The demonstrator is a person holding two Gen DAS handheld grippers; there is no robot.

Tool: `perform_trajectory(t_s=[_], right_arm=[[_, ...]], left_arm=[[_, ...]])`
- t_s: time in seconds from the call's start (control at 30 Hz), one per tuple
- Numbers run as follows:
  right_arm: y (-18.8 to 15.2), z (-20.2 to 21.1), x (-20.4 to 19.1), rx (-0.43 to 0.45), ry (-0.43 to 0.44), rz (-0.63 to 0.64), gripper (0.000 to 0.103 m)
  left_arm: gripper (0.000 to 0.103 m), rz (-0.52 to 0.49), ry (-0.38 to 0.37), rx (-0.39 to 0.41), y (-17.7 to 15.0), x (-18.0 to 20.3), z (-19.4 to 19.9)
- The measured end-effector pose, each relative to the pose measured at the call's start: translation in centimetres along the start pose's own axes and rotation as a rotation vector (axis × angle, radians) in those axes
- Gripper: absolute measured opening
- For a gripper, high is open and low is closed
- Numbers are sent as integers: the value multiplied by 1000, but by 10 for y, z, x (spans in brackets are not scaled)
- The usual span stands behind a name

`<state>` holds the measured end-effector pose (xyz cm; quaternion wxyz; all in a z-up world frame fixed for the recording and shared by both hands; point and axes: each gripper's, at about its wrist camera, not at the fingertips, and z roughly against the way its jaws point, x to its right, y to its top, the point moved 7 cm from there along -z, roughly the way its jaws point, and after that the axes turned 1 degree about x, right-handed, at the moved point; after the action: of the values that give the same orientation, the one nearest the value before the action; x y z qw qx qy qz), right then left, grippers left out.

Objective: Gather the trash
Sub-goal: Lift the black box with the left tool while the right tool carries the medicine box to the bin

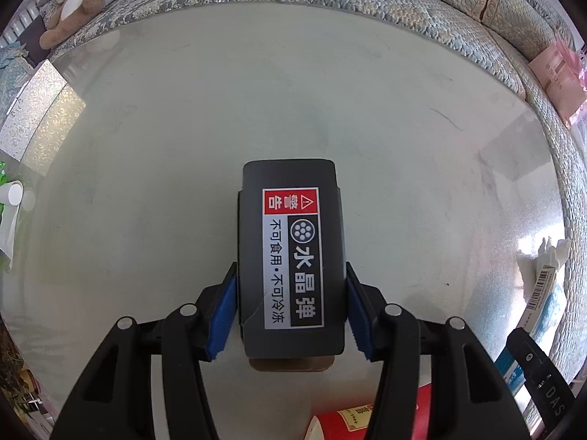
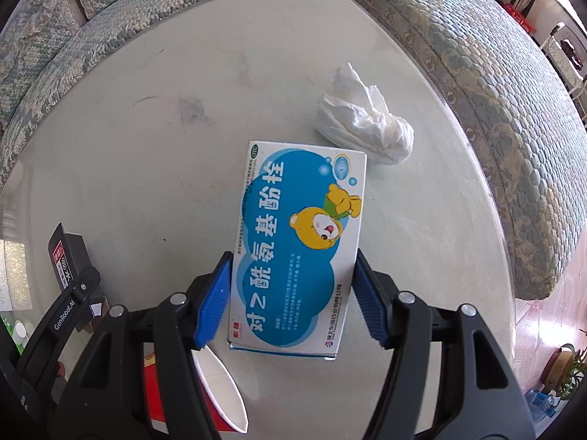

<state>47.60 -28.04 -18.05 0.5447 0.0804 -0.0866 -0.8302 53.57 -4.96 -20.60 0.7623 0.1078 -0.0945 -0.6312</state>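
Left claw [image 1: 290,289] gripping black box [image 1: 290,234], red cup [image 1: 341,421] cut off

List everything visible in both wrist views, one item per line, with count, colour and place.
dark box: one, dark grey with a red, white and black label, between the left tool's pads.
medicine box: one, blue and white with a yellow bear, between the right tool's pads.
crumpled tissue: one, white, on the table just beyond the medicine box.
red paper cup: one, red with a white inside, below the left tool.
table: one, pale grey-white.
sofa: one, blue-grey patterned, around the table.
plush toy: one, brown and white, on the sofa.
left tool: one, black with blue pads, shut on the dark box.
right tool: one, black with blue pads, shut on the medicine box.
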Motion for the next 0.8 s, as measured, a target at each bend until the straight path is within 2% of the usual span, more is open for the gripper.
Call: perform_trajectory(t_s=[0.2, 0.37, 0.63, 0.8], right_arm=[[-3, 17, -14, 19, 35, 91, 62], [-6, 37, -23, 73, 69, 181, 62], [-25, 58, -40, 209, 154, 321, 62], [-33, 62, -49, 269, 203, 368, 62]], left_arm=[[52, -31, -14, 39, 4, -9, 21], [52, -73, -39, 90, 2, -16, 44], [52, -143, -91, 229, -13, -31, 77], [52, -171, -95, 321, -21, -38, 91]])
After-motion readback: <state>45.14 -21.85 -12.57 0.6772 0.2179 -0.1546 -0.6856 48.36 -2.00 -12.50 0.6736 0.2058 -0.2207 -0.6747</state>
